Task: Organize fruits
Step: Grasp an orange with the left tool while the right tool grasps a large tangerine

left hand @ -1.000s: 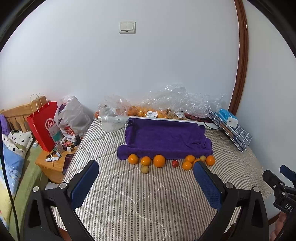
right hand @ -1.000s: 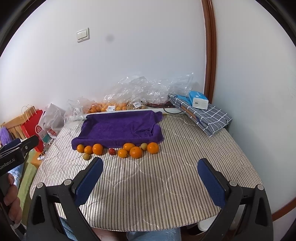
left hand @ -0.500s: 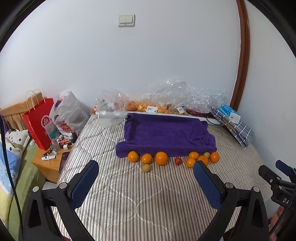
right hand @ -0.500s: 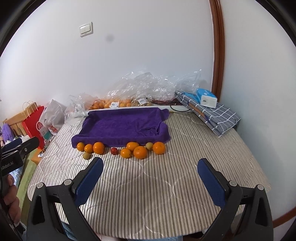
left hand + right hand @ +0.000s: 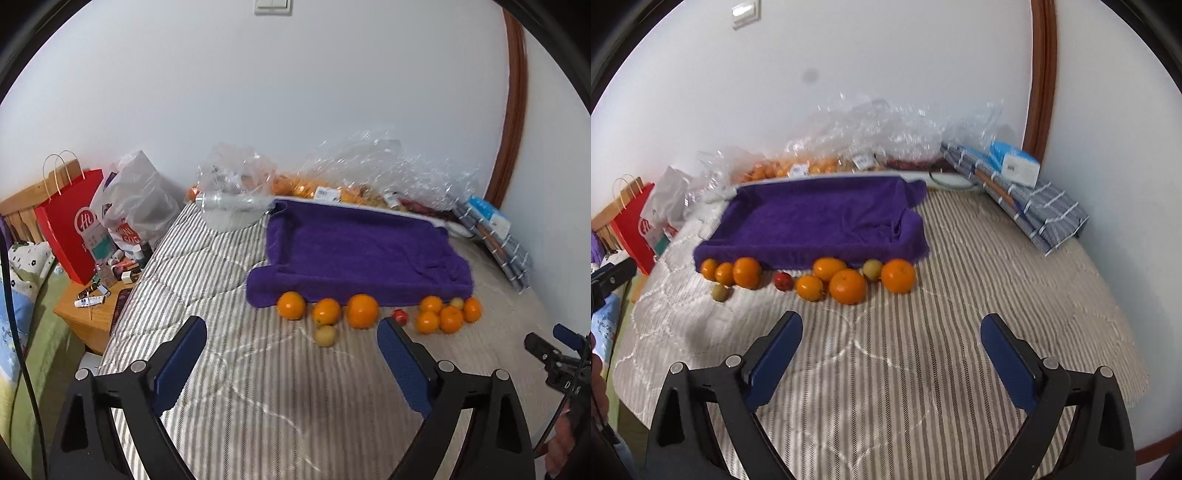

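Observation:
A row of oranges [image 5: 362, 311] [image 5: 848, 286], a small red fruit [image 5: 399, 316] [image 5: 783, 281] and two small yellow-green fruits [image 5: 325, 336] [image 5: 720, 292] lie on the striped mattress [image 5: 258, 387] along the front edge of a purple towel-lined tray [image 5: 354, 251] [image 5: 820, 221]. My left gripper [image 5: 291, 332] is open and empty, short of the fruit on the left. My right gripper [image 5: 892, 332] is open and empty, short of the fruit on the right; it also shows at the left view's right edge [image 5: 554, 347].
Clear plastic bags with more oranges [image 5: 306, 188] [image 5: 798, 166] lie behind the tray by the wall. A checked folded cloth with a blue box [image 5: 1015, 166] sits back right. A red paper bag [image 5: 70, 229] and a cluttered wooden nightstand [image 5: 92, 306] stand left of the bed.
Both grippers have moved forward toward the fruit row, which now looks larger and nearer. Both stay open. No fruit has moved.

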### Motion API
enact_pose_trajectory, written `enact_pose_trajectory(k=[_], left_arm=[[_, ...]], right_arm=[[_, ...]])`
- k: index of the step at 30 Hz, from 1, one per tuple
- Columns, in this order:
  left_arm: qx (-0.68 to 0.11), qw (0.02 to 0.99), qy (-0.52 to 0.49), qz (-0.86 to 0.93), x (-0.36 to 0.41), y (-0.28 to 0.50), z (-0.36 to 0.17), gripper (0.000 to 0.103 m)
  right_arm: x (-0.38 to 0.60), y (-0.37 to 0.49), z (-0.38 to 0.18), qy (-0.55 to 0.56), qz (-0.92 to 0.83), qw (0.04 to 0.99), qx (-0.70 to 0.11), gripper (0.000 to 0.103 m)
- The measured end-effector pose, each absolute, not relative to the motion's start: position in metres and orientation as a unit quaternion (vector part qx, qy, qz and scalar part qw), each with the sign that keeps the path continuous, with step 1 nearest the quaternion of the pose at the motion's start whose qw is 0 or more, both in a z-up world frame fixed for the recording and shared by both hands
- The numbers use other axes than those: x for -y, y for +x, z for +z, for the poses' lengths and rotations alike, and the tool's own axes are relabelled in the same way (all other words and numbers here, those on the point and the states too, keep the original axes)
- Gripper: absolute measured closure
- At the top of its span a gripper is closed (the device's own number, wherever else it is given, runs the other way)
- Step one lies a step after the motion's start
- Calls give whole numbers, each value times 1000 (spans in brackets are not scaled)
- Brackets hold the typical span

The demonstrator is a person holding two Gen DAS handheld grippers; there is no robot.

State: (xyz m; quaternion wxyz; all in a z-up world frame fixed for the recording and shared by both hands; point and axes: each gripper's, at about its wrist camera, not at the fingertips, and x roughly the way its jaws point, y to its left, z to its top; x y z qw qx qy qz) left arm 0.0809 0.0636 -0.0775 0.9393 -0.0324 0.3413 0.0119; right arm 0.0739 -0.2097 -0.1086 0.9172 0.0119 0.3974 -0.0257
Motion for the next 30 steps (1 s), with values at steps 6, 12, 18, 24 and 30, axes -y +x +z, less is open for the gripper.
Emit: enact_pose_trajectory(k=[6, 12, 18, 24, 30], left_arm=[[-381, 924, -42, 8, -75, 109, -110, 9], [-399, 916, -47, -13, -76, 128, -137, 9], [-411, 908, -77, -33, -76, 147, -149, 9], [-415, 907, -60, -37, -71, 164, -156, 10], [-402, 913, -62, -45, -71, 177, -158, 17]], right_arm=[[223, 101, -146, 25, -30, 907, -420, 27], [236, 141, -176, 55, -7, 896, -440, 44], [238, 168, -183, 81, 23, 895, -438, 45], [237, 188, -195, 63, 36, 892, -447, 46], [245, 199, -206, 79, 44, 886, -455, 56]])
